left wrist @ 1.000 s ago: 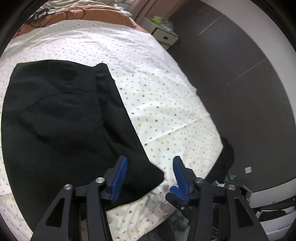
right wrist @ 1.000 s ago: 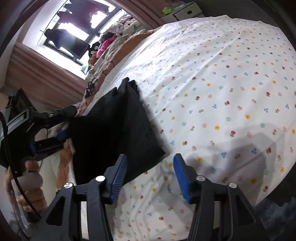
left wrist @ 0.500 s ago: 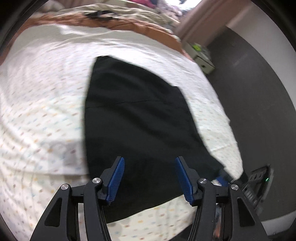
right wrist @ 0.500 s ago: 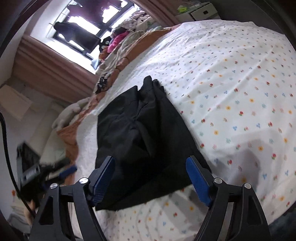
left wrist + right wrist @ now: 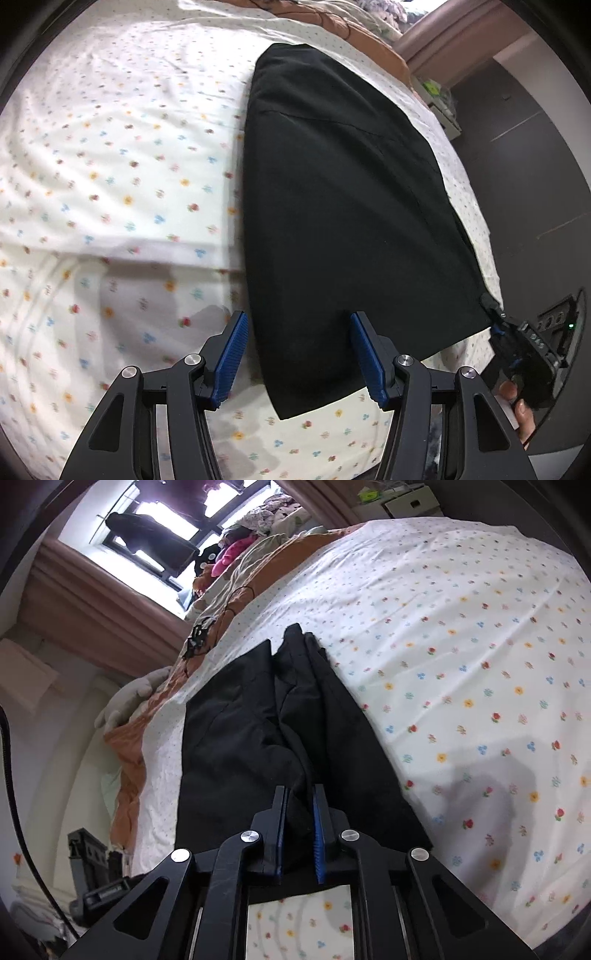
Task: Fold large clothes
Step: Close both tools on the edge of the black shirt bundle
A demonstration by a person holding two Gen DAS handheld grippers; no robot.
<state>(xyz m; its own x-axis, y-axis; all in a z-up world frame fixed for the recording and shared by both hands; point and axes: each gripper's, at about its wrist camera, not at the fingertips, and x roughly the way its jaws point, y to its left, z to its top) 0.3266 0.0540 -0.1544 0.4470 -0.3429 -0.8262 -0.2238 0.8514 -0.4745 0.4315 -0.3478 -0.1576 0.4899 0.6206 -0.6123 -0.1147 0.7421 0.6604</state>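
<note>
We pinch the near corner of the black garment [image 5: 280, 734], lying flat on the flowered bedsheet [image 5: 461, 672], with our right gripper [image 5: 299, 834]. Our left gripper [image 5: 299, 354] hovers open over the other near corner, probably to lift both evenly.

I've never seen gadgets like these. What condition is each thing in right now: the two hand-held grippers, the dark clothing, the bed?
Left hand-held gripper: open, fingers either side of the garment's near corner, not gripping.
Right hand-held gripper: shut, pinching a bunched edge of the garment.
Black garment: lying folded on the bed, creased along one side.
Floral bedsheet: spread out, lightly wrinkled.
</note>
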